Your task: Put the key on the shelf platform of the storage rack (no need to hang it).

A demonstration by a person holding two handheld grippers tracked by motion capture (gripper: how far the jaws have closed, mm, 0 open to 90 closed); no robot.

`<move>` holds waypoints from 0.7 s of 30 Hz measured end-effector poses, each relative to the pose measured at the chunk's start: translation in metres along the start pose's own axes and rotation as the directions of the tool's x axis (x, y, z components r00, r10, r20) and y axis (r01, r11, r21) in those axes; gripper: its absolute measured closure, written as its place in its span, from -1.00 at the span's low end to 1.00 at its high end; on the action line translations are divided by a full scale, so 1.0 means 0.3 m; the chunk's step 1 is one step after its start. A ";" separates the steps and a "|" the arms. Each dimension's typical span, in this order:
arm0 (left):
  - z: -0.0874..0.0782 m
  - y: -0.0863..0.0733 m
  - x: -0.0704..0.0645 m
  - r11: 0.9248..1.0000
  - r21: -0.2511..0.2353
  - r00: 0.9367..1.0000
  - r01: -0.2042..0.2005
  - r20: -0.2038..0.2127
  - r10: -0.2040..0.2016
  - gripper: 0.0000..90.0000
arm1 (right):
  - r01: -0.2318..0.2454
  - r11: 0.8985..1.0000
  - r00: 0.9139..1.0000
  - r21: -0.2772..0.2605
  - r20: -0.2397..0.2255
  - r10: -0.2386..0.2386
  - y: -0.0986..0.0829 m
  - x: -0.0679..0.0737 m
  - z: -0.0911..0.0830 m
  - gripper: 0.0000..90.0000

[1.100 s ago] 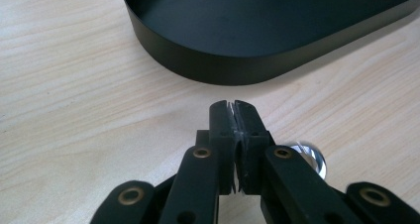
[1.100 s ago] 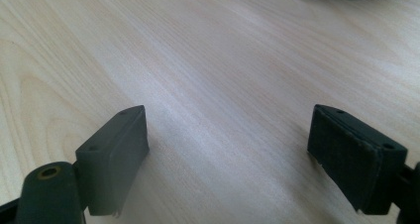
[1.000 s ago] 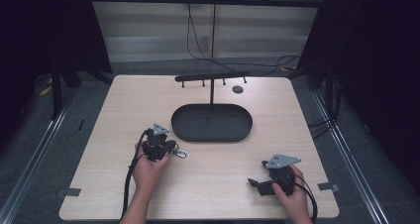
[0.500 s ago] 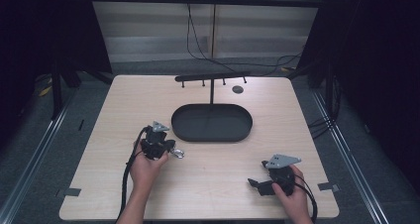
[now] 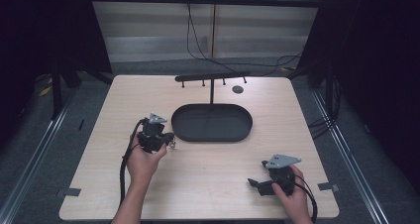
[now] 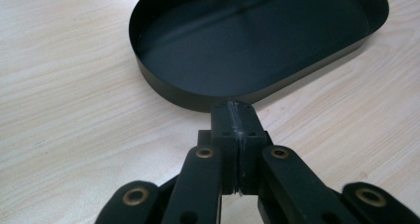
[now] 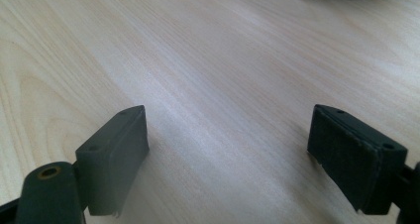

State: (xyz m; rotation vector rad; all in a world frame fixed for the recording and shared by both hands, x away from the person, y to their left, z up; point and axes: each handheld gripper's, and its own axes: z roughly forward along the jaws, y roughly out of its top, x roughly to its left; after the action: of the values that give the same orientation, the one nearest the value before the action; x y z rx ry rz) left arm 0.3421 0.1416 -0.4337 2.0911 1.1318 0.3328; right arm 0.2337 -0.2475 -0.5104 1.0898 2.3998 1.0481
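- Your left gripper (image 5: pixel 166 140) sits just beside the left end of the black oval tray (image 5: pixel 212 136). In the left gripper view its jaws are pressed together; a thin pale sliver shows low in the seam, too small to tell whether anything is pinched.
- In the high view a small silvery object (image 5: pixel 173 144) shows at that gripper's tip, close to the tray's near-left rim. It could be a ring or a key, but you cannot tell, nor whether it is held or lies on the table (image 5: pixel 208 184).
- The tray (image 6: pixel 257 40) is empty inside; nothing has been placed in it.
- The black T-shaped rack (image 5: pixel 212 78) at the far side of the tray has bare pegs, with nothing hanging on them.
- Your right gripper (image 5: pixel 253 183) rests at the near right of the table, well apart from the tray, jaws spread wide over bare wood (image 7: pixel 213 75).
- Judgement: the work is at an early stage. The silvery object has yet to go into the tray or onto a peg.
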 end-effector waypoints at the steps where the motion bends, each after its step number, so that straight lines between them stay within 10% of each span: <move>1: 0.000 0.000 0.000 1.000 0.000 1.000 0.000 0.000 0.000 0.99 | 0.000 1.000 1.000 0.000 0.000 0.000 0.000 0.000 0.000 -0.66; 21: -0.035 0.097 0.000 1.000 -0.002 1.000 -0.004 0.008 0.004 0.99 | 0.000 1.000 1.000 0.000 0.000 0.000 0.000 0.000 0.000 -0.66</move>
State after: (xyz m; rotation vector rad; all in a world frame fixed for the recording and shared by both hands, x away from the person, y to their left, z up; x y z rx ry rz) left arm 0.3545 0.1365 -0.4059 2.0916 1.1215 0.3270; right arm 0.2337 -0.2475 -0.5104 1.0895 2.4001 1.0482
